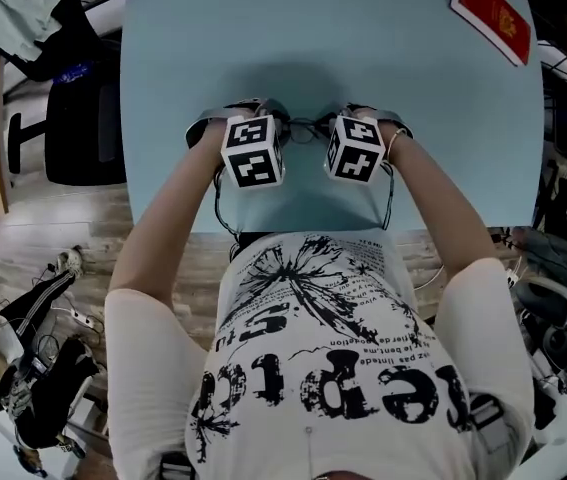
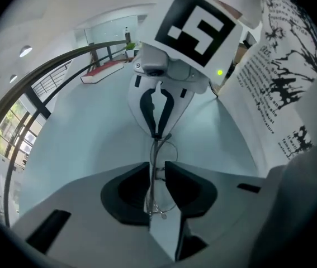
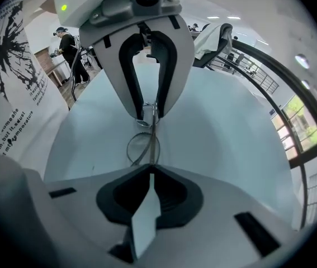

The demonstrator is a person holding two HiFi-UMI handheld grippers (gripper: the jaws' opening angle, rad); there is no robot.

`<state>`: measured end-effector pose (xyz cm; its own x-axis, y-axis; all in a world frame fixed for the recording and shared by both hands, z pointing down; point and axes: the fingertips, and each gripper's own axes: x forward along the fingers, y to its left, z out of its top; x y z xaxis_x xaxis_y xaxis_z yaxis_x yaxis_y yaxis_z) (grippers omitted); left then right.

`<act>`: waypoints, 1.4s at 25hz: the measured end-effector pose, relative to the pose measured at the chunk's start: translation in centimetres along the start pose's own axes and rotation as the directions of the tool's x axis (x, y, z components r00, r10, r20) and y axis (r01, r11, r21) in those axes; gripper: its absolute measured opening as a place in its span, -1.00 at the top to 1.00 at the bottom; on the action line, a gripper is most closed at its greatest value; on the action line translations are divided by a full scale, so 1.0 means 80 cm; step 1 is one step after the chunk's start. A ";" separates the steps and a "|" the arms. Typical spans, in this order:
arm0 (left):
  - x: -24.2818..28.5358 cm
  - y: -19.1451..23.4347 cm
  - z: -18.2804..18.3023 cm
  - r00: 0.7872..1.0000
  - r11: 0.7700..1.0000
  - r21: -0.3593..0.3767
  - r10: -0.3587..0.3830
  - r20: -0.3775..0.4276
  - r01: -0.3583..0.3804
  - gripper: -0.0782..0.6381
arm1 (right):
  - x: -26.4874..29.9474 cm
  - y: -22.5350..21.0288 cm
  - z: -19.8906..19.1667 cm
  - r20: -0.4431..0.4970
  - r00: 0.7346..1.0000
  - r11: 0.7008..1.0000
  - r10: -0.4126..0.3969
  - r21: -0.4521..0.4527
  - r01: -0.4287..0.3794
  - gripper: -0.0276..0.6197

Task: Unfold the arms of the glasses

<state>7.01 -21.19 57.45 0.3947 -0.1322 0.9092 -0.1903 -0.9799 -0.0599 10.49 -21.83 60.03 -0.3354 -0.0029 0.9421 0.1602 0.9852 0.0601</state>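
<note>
Closest is the person's printed shirt [image 1: 333, 368], pressed up against the near edge of the light blue table [image 1: 363, 48]. Just inside that edge, about midway along it, the two grippers meet nose to nose over the glasses [image 3: 152, 143], a thin wire pair held off the tabletop between them.

The right gripper [image 3: 149, 169] is pinched tight on the wire frame. The left gripper [image 2: 157, 166] has its jaws narrowly apart with the frame standing between them, against one pad, not yet squeezed.

The frame looks very slight, and I judge the main risk to be bending it. If the left jaws close on a lens rim rather than on an arm, or the two pull against each other so near together, the hinge or rim could twist. A thin wire may also slip from the right pinch as the arm swings, and this close to the near edge the glasses could drop off the table.

Room lies toward the far edge, where the tabletop is bare except for a red flat box [image 1: 491, 10] at the far right corner. Both side edges are well apart from the grippers.
</note>
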 end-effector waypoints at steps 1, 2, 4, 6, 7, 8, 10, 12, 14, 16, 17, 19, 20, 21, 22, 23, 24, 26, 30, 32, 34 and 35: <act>0.005 0.000 0.002 1.000 1.000 0.020 -0.002 -0.011 0.002 0.51 | 0.000 0.000 0.000 0.004 1.000 1.000 0.003 0.006 -0.003 0.81; 0.009 -0.001 0.004 1.000 0.999 0.036 -0.007 -0.023 0.008 0.51 | 0.000 0.000 0.001 0.009 1.000 1.000 0.007 0.016 -0.007 0.81; 0.017 -0.002 0.006 0.999 0.998 0.058 -0.021 -0.039 0.024 0.52 | 0.001 0.001 0.001 0.017 1.000 0.999 0.016 0.033 -0.016 0.81; 0.023 -0.002 0.006 0.999 0.997 0.063 -0.033 -0.041 0.035 0.54 | 0.003 0.000 0.000 0.018 1.000 0.999 0.018 0.041 -0.018 0.81; 0.024 -0.002 0.006 0.999 0.998 0.060 -0.034 -0.038 0.036 0.57 | 0.004 0.000 0.000 0.017 1.000 0.999 0.018 0.042 -0.019 0.81; 0.025 -0.001 0.005 0.999 0.998 0.058 -0.031 -0.033 0.033 0.61 | 0.004 0.000 0.000 0.015 1.000 0.999 0.019 0.042 -0.019 0.81; 0.025 0.001 0.006 0.999 0.998 0.060 -0.026 -0.025 0.027 0.68 | 0.005 0.001 -0.002 0.009 1.000 0.999 0.022 0.041 -0.022 0.81; 0.024 0.001 0.008 1.000 0.997 0.070 -0.026 -0.017 0.027 0.69 | 0.004 0.001 -0.003 -0.001 1.000 0.999 0.023 0.034 -0.023 0.81; 0.024 -0.001 0.009 1.000 0.997 0.077 -0.030 -0.006 0.030 0.70 | 0.006 0.002 -0.004 -0.011 1.000 0.999 0.021 0.024 -0.021 0.81; 0.023 -0.004 0.007 0.999 0.996 0.082 -0.032 0.005 0.032 0.70 | 0.007 0.004 -0.002 -0.018 1.000 1.000 0.020 0.018 -0.020 0.81; 0.021 -0.005 0.006 0.999 0.996 0.084 -0.033 0.011 0.032 0.70 | 0.007 0.005 -0.002 -0.022 1.000 1.000 0.019 0.016 -0.019 0.81; 0.017 -0.006 0.008 0.999 0.996 0.088 -0.036 0.028 0.034 0.70 | 0.006 0.005 -0.002 -0.032 0.999 1.000 0.017 0.014 -0.017 0.81; 0.014 -0.006 0.009 0.999 0.995 0.092 -0.036 0.038 0.032 0.70 | 0.005 0.005 -0.003 -0.036 0.999 1.000 0.017 0.015 -0.017 0.81; 0.012 -0.005 0.010 0.998 0.994 0.101 -0.031 0.045 0.027 0.70 | 0.004 0.006 -0.003 -0.039 0.999 1.000 0.019 0.018 -0.018 0.81; 0.009 -0.004 0.010 0.998 0.993 0.115 -0.024 0.050 0.018 0.70 | 0.004 0.007 -0.003 -0.040 0.999 1.000 0.021 0.020 -0.021 0.81; 0.006 -0.005 0.010 0.999 0.991 0.131 -0.019 0.051 0.013 0.70 | 0.003 0.008 -0.003 -0.041 0.999 0.999 0.024 0.022 -0.023 0.81; 0.003 -0.007 0.010 0.998 0.989 0.145 -0.021 0.052 0.013 0.70 | 0.002 0.009 -0.003 -0.041 0.999 0.999 0.026 0.022 -0.025 0.81; -0.003 -0.011 0.011 0.998 0.985 0.173 -0.022 0.055 0.013 0.70 | 0.002 0.010 -0.002 -0.045 0.999 0.999 0.027 0.020 -0.026 0.81; -0.016 -0.013 0.008 0.998 0.975 0.221 0.002 0.055 -0.014 0.70 | 0.002 0.013 -0.001 -0.045 0.999 0.999 0.030 0.026 -0.028 0.81; -0.022 -0.010 0.007 0.998 0.974 0.223 0.014 0.064 -0.028 0.70 | 0.002 0.013 -0.002 -0.046 0.999 0.999 0.029 0.030 -0.028 0.81; -0.028 -0.010 0.007 0.997 0.974 0.223 0.023 0.073 -0.039 0.70 | 0.002 0.012 -0.002 -0.047 0.999 0.999 0.027 0.031 -0.025 0.81; -0.031 -0.009 0.005 0.997 0.973 0.225 0.030 0.075 -0.046 0.70 | 0.002 0.011 -0.002 -0.047 0.999 0.999 0.025 0.030 -0.024 0.81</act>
<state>6.55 -20.20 55.03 0.4551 -0.1725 0.8736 -0.0009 -0.9812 -0.1932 10.75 -20.96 60.29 -0.2870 0.0140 0.9578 0.1400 0.9898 0.0274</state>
